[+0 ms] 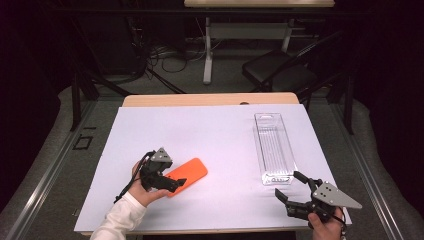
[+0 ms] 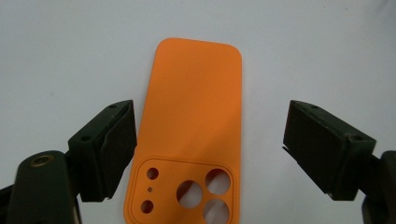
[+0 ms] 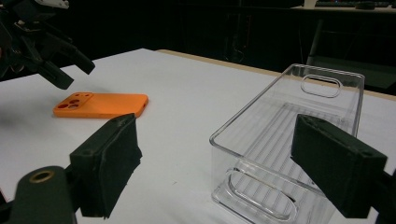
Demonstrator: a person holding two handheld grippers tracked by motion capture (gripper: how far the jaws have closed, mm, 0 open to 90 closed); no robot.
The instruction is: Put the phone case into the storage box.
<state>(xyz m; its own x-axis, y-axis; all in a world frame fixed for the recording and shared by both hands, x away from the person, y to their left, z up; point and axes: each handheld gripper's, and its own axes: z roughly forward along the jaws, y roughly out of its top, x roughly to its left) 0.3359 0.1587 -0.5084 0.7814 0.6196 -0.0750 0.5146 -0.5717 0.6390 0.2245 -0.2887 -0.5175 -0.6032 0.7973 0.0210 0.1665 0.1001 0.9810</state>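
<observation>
Dark room, grey floor point(image 1: 60, 150), folding chair point(image 1: 280, 70) behind table point(image 1: 210, 100)

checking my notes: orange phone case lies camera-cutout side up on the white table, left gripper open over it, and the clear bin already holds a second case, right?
Not quite: the clear bin is empty, as the right gripper view shows. The rest holds: the orange phone case lies cutout side up on the white table, with the left gripper open over it.

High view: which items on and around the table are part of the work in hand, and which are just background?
In play:
- orange phone case, lying flat under the open left gripper
- clear plastic bin, empty, just ahead of the open right gripper

Just around:
- black chair beyond the table
- cables on the floor
</observation>
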